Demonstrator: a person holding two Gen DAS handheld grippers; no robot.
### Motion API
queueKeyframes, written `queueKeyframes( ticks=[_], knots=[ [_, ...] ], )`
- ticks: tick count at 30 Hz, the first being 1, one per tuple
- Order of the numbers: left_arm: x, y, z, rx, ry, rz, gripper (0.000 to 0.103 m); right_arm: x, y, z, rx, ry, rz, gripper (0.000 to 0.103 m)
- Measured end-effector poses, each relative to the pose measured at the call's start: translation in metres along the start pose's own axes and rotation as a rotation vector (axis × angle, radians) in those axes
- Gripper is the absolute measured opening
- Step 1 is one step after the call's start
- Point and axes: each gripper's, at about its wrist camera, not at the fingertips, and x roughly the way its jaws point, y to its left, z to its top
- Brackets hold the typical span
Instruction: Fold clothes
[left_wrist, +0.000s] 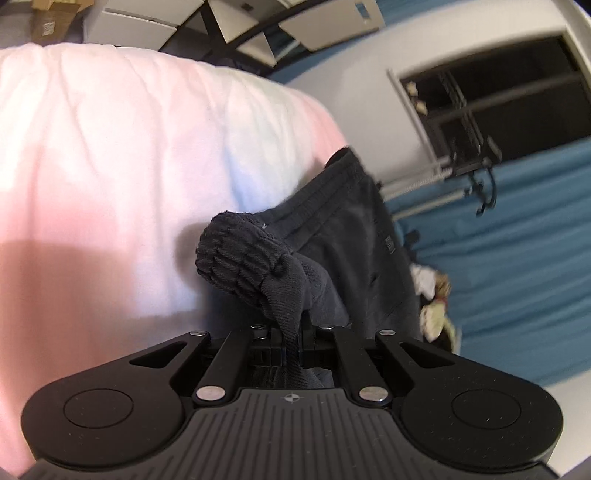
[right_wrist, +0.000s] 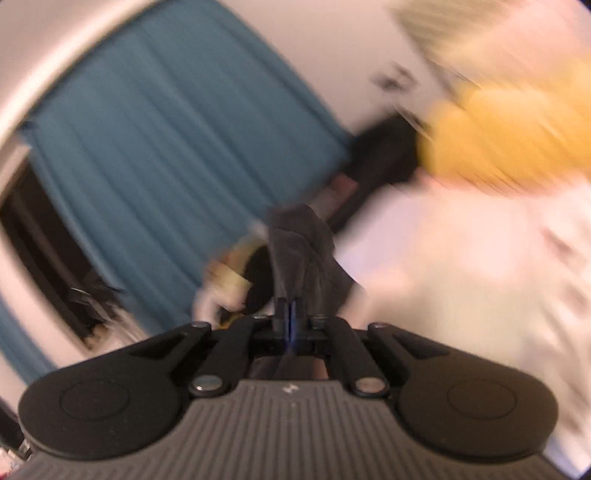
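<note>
A bed with a rumpled white cover (left_wrist: 110, 155) carries the dark garment (left_wrist: 354, 229), which lies at its edge beside blue curtains (left_wrist: 517, 266).

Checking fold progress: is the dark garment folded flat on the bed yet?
No, not folded. The dark garment hangs bunched, pinched in the shut left tool and the right tool, above the white bedding.

Matte black grippers, both views

Left gripper (left_wrist: 291, 339) and right gripper (right_wrist: 291, 321): ribbed grey top, 2 round black pads, silver screws.
</note>
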Motion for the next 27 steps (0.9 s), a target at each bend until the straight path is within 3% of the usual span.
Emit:
queueKeyframes(
  ticks=[4, 7, 10, 12, 13, 14, 15, 16, 17, 22, 27],
  knots=[
    [0.002, 0.020, -0.003, 0.021, 0.075, 0.013, 0.006, -0.013, -0.092, -0.056, 0.160, 0.166, -0.196, 0.002],
    [0.007, 0.021, -0.004, 0.062, 0.084, 0.030, 0.006, -0.017, -0.109, -0.073, 0.190, 0.163, -0.192, 0.002],
    [0.008, 0.014, -0.002, 0.126, 0.089, 0.029, 0.007, -0.017, -0.095, -0.070, 0.143, 0.159, -0.196, 0.003],
    [0.006, 0.011, -0.005, 0.171, 0.092, 0.044, 0.013, -0.019, -0.086, -0.066, 0.095, 0.165, -0.201, 0.009],
    [0.005, 0.009, -0.006, 0.191, 0.095, 0.057, 0.023, -0.022, -0.082, -0.064, 0.072, 0.167, -0.210, 0.011],
    [0.003, 0.007, -0.007, 0.212, 0.098, 0.071, 0.043, -0.027, -0.078, -0.061, 0.040, 0.161, -0.216, 0.014],
    [-0.001, 0.004, -0.009, 0.244, 0.088, 0.089, 0.055, -0.034, -0.075, -0.057, 0.001, 0.150, -0.220, 0.017],
    [-0.007, 0.001, -0.012, 0.283, 0.071, 0.108, 0.073, -0.040, -0.073, -0.052, -0.037, 0.138, -0.224, 0.027],
    [-0.014, -0.003, -0.015, 0.327, 0.051, 0.126, 0.078, -0.048, -0.069, -0.049, -0.081, 0.118, -0.233, 0.038],
    [-0.053, -0.052, -0.038, 0.615, -0.054, 0.197, 0.081, -0.067, -0.031, -0.038, -0.253, 0.027, -0.215, 0.040],
    [-0.061, -0.132, -0.078, 0.832, -0.164, 0.093, 0.089, -0.049, 0.045, -0.042, -0.318, 0.032, -0.053, 0.040]
  ],
)
